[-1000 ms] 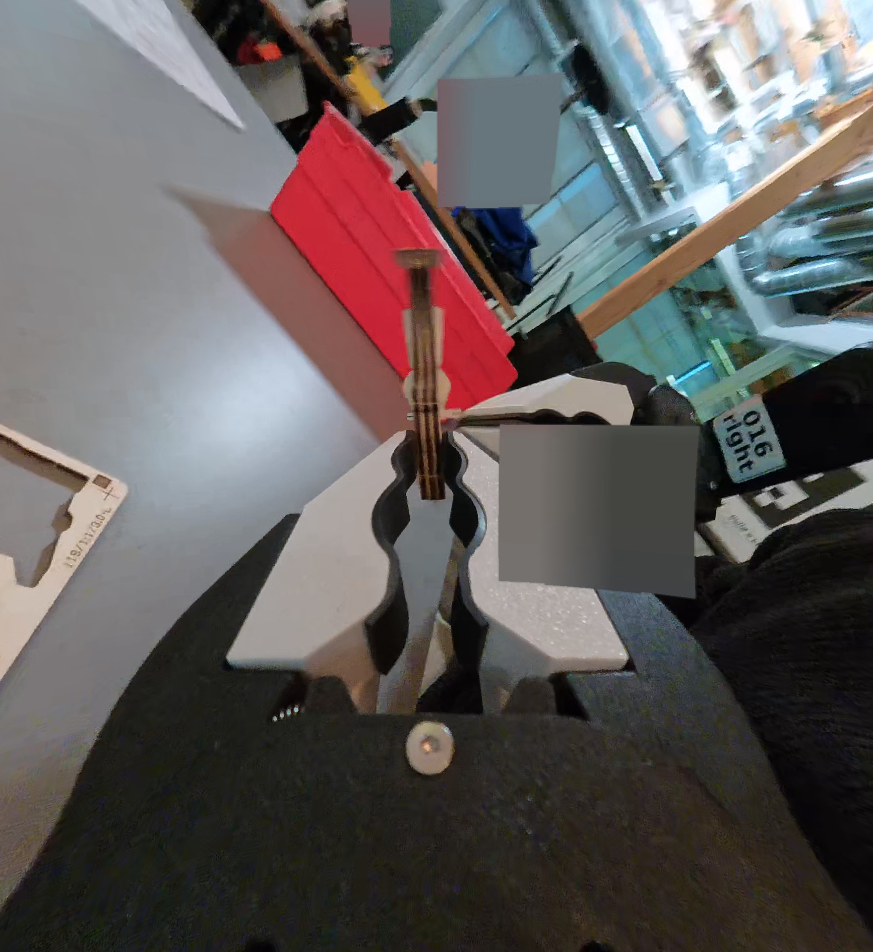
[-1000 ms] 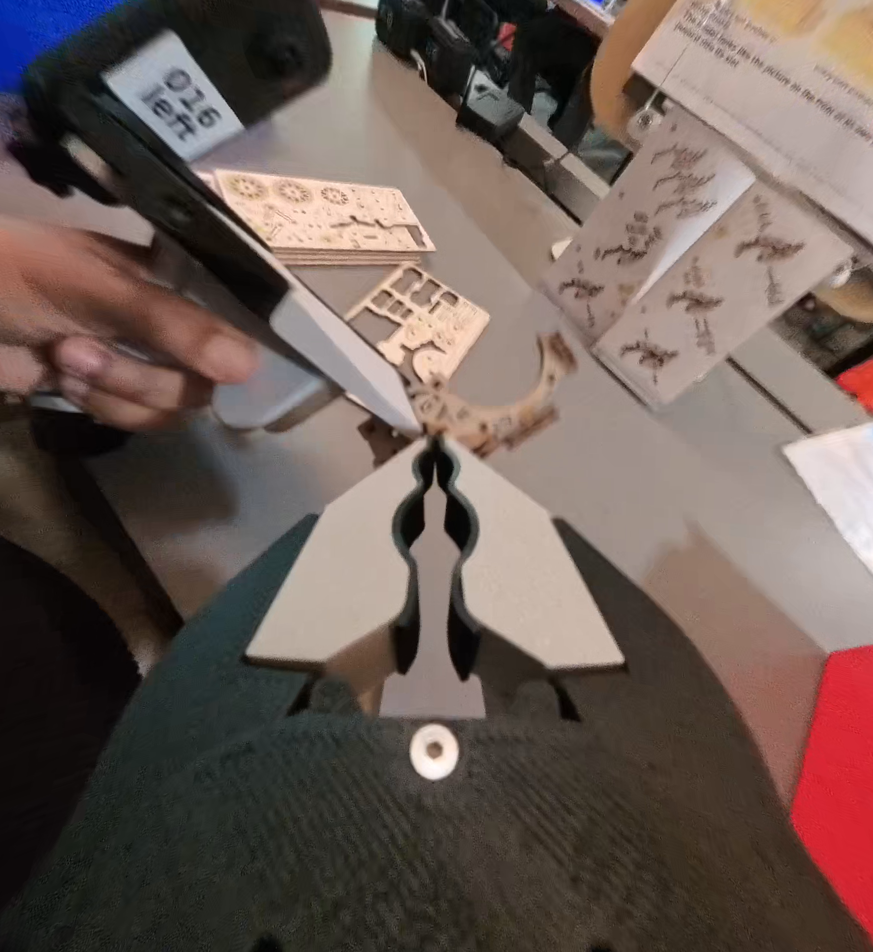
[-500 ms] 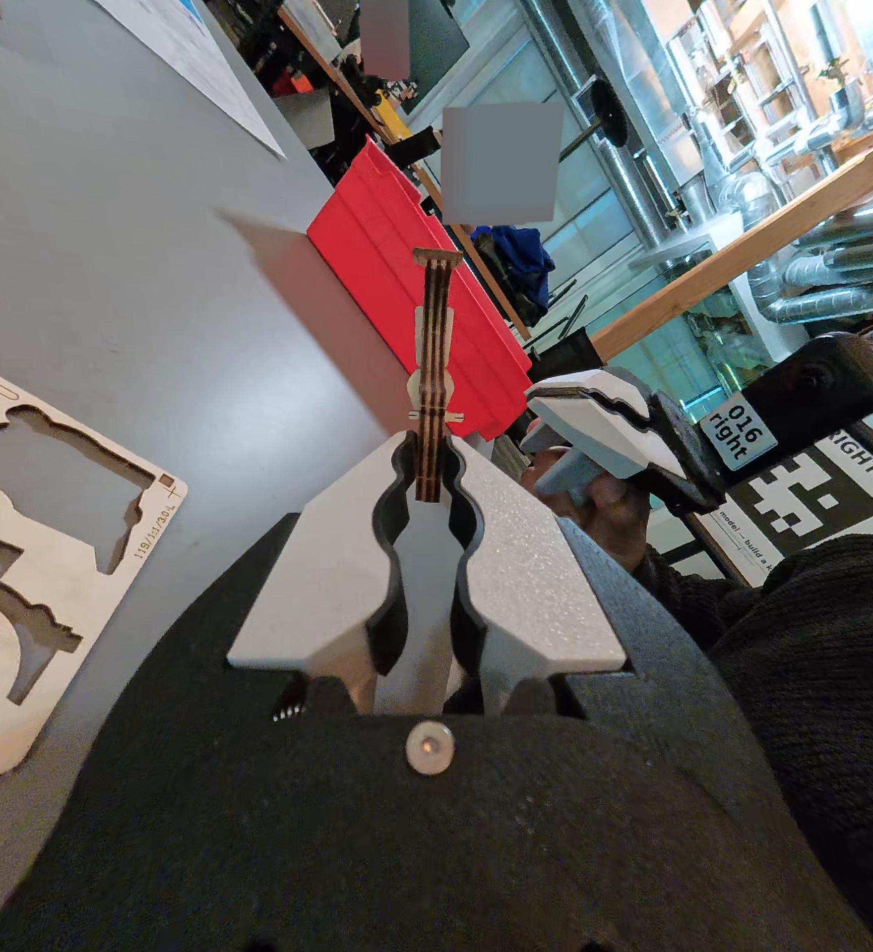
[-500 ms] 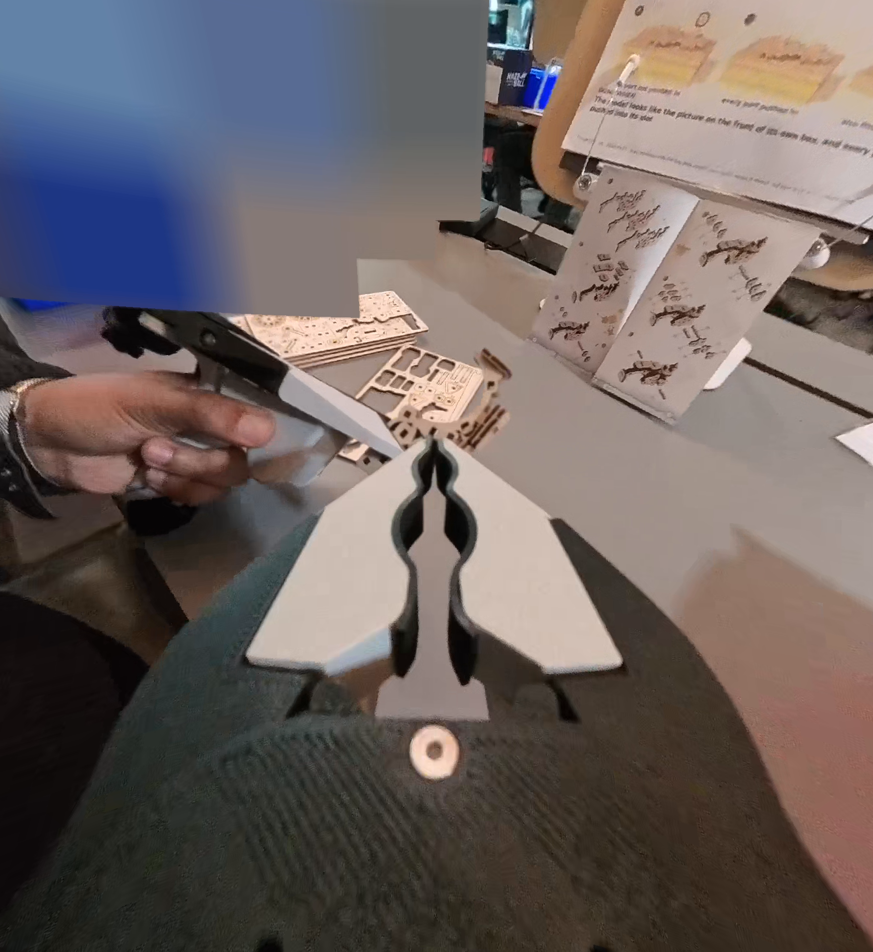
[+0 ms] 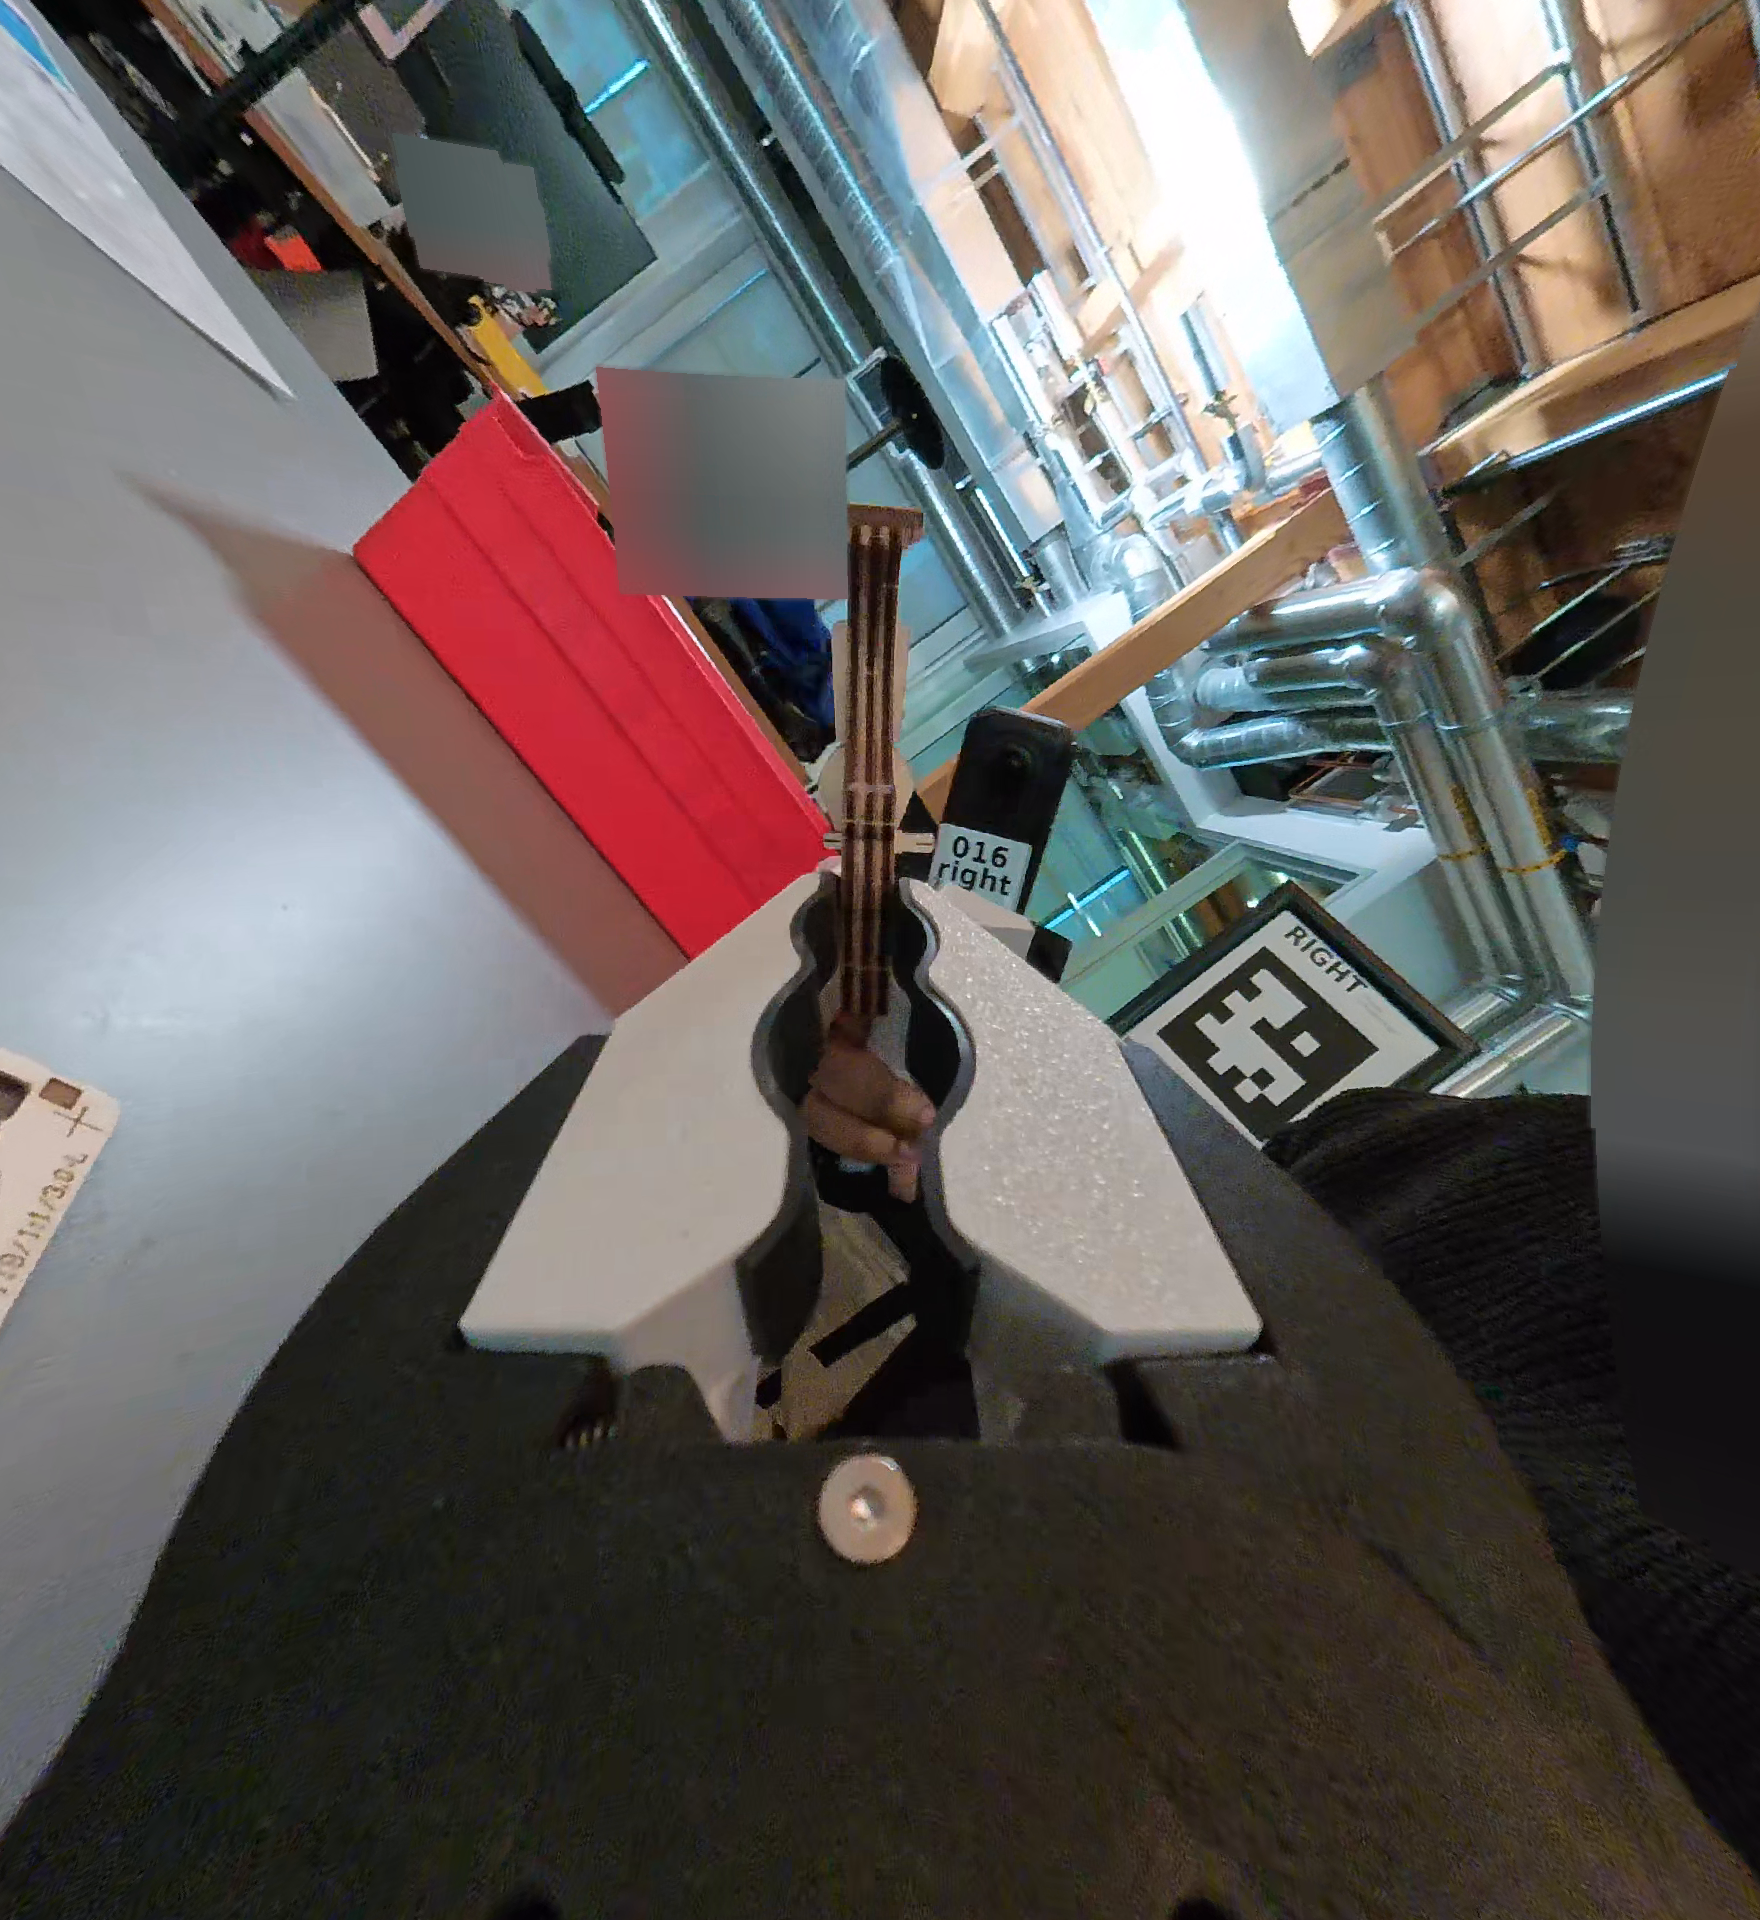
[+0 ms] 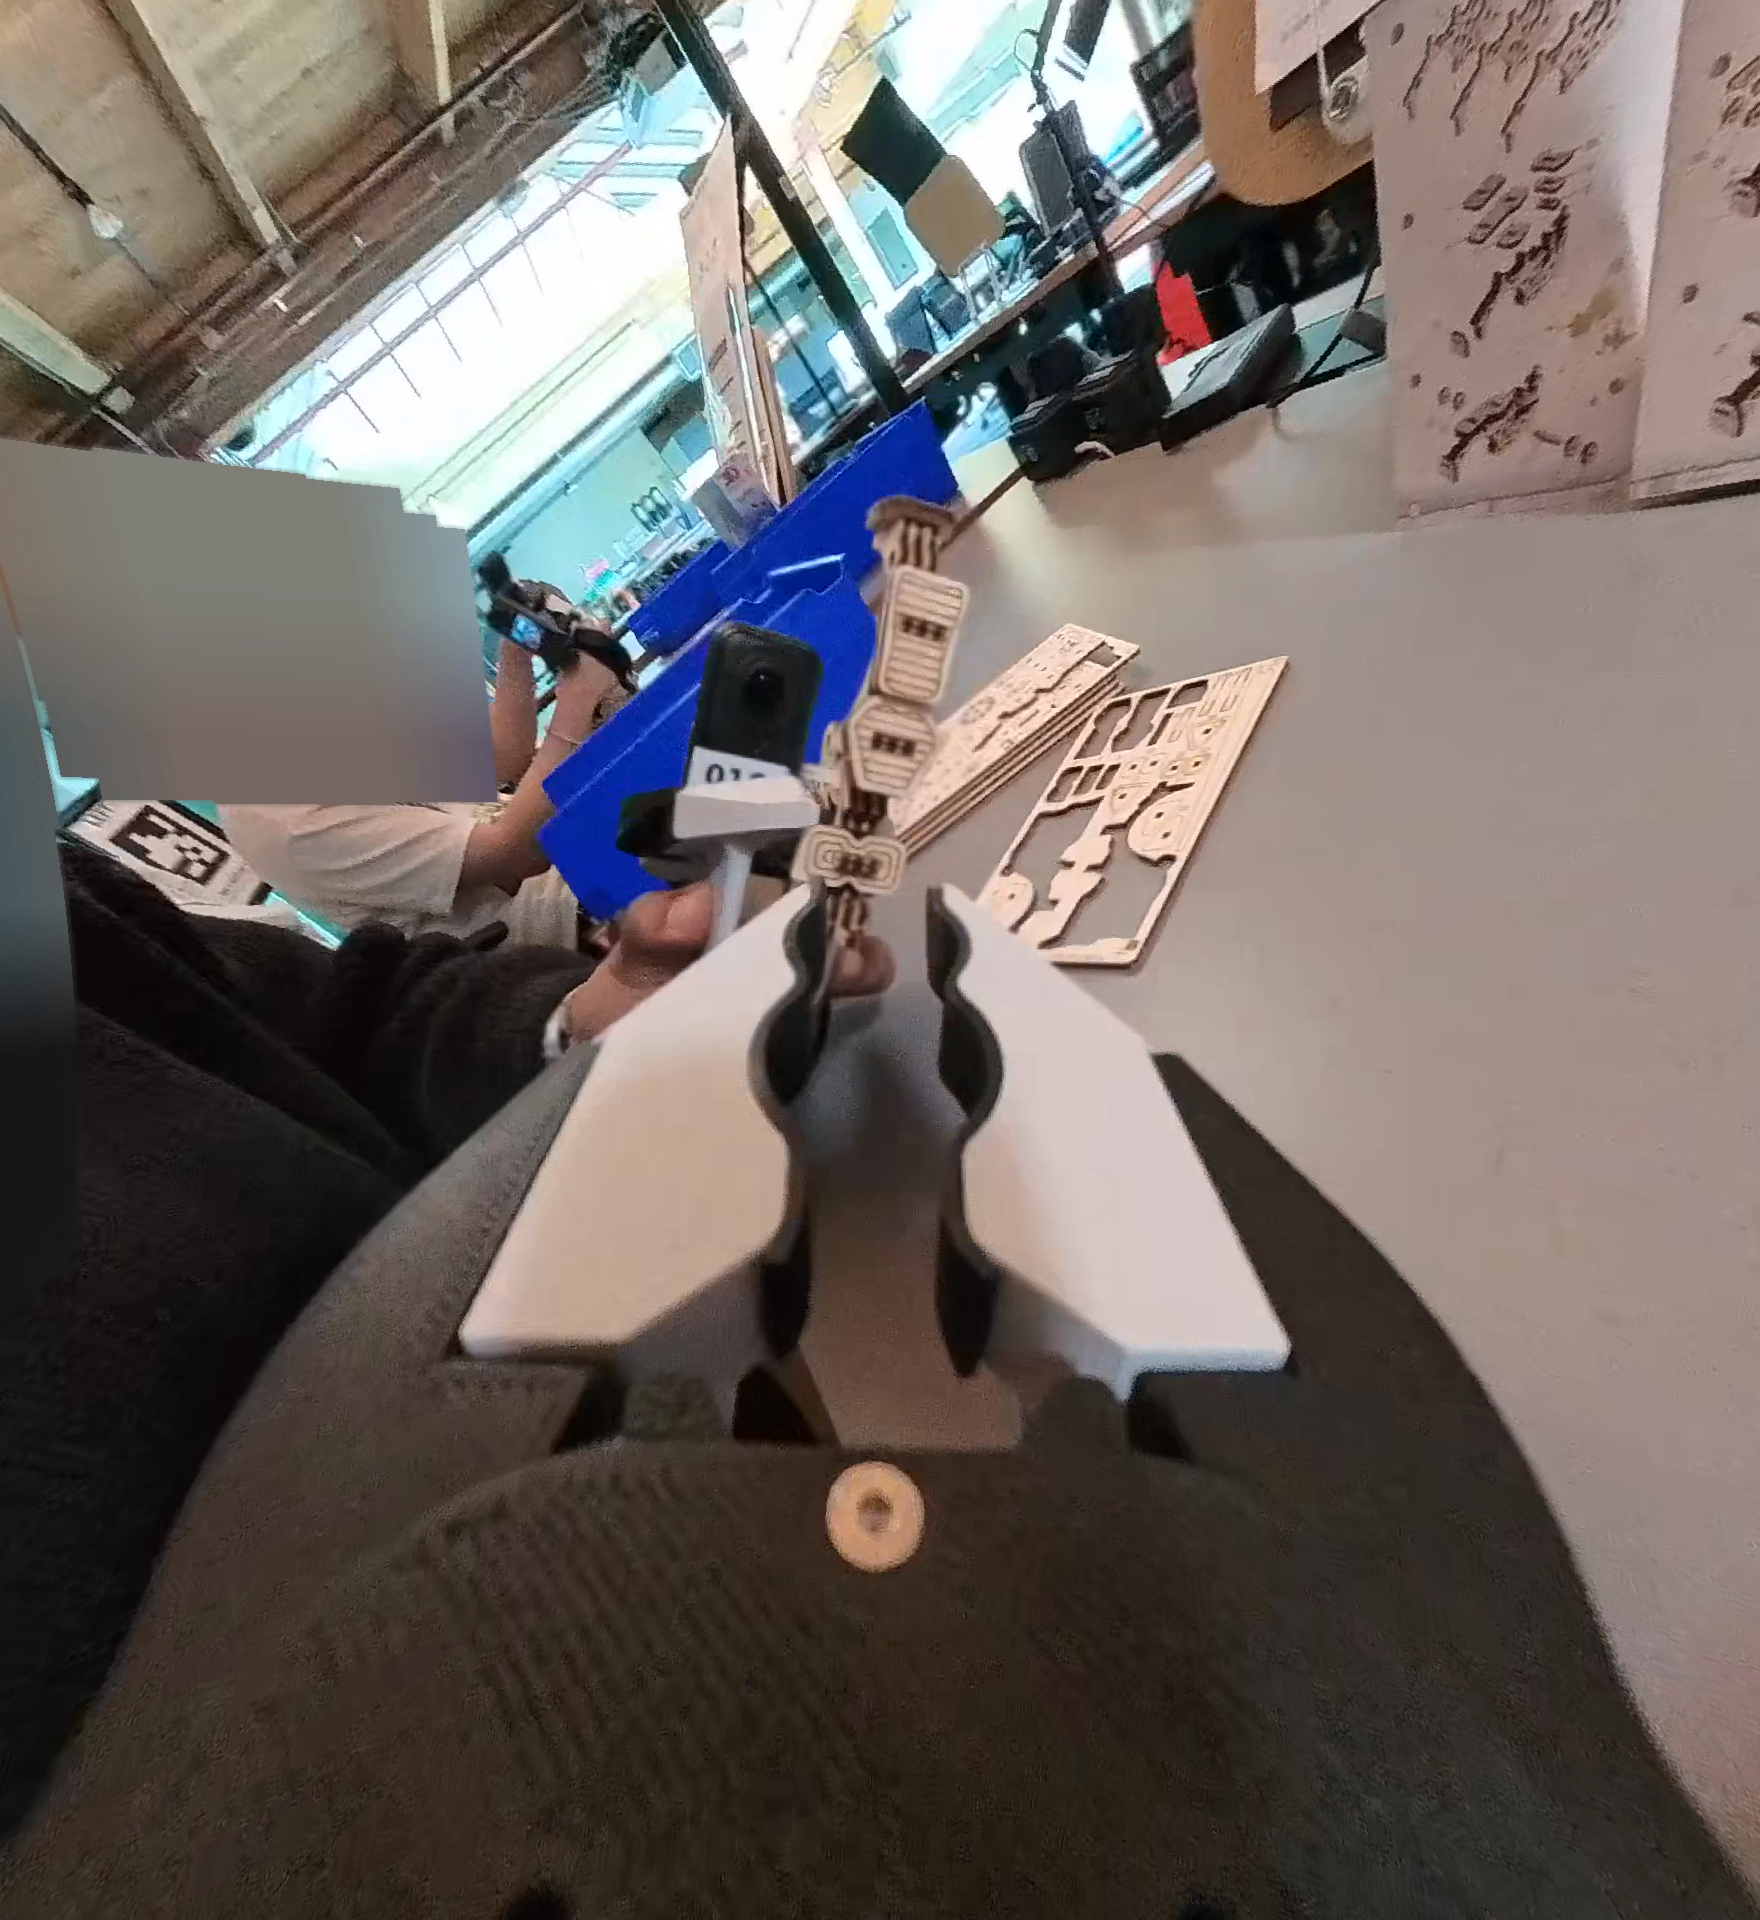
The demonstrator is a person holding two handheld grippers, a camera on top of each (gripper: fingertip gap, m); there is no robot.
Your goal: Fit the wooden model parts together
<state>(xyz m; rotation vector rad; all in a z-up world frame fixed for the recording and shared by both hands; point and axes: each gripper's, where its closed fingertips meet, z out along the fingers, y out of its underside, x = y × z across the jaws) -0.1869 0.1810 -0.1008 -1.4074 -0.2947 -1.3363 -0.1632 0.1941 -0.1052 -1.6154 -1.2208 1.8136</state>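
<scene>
My left gripper is shut on a layered wooden model piece, seen edge-on and standing up from the fingertips. In the right wrist view the same piece shows its flat side with several slotted lobes, held up by the left gripper above the grey table. My right gripper is open. The piece's lower end sits just inside its tips, close to the left finger. The right gripper's camera body shows behind the piece, its fingers hidden.
A cut-out wooden sheet and a stack of sheets lie on the table. Blue bins stand behind. Printed sheets stand at the back right. A red bin and an emptied sheet frame are in the left wrist view.
My right gripper has opened and swung up to face the left one, and the piece's lower end now sits between its fingertips. The left gripper has raised the piece, still shut on it.
</scene>
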